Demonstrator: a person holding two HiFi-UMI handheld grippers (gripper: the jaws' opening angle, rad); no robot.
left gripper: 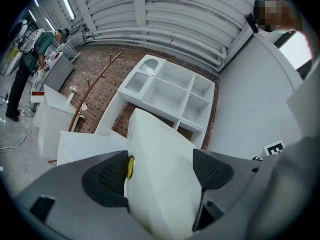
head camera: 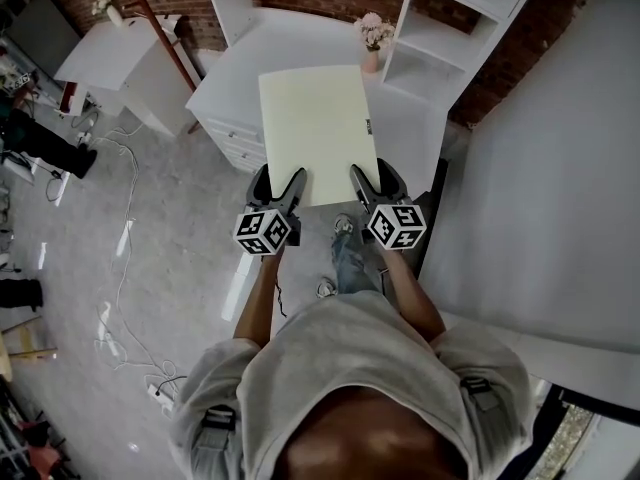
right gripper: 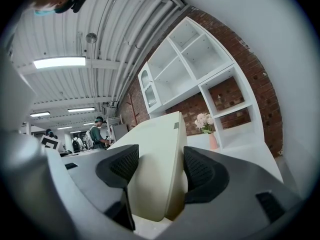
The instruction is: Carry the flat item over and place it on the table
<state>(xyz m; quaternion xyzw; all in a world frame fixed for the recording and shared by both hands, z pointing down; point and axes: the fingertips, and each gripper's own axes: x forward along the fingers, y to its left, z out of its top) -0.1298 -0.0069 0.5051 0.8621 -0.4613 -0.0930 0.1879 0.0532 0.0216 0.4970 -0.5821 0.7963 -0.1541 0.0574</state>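
A flat pale-yellow board (head camera: 315, 133) is held level in the air, over the near edge of a white table (head camera: 230, 68). My left gripper (head camera: 283, 190) is shut on the board's near left corner, and my right gripper (head camera: 368, 183) is shut on its near right corner. In the left gripper view the board (left gripper: 155, 139) fills the gap between the dark ribbed pads (left gripper: 107, 176) of the left gripper (left gripper: 162, 171). In the right gripper view the board's edge (right gripper: 155, 149) sits between the pads of the right gripper (right gripper: 160, 171).
A pink vase of flowers (head camera: 374, 38) stands on the table's far side beside a white shelf unit (head camera: 450, 28). Drawers (head camera: 235, 138) front the table. Another white table (head camera: 110, 53) stands at left, with cables (head camera: 120, 258) on the floor. A white wall panel (head camera: 540, 168) rises at right.
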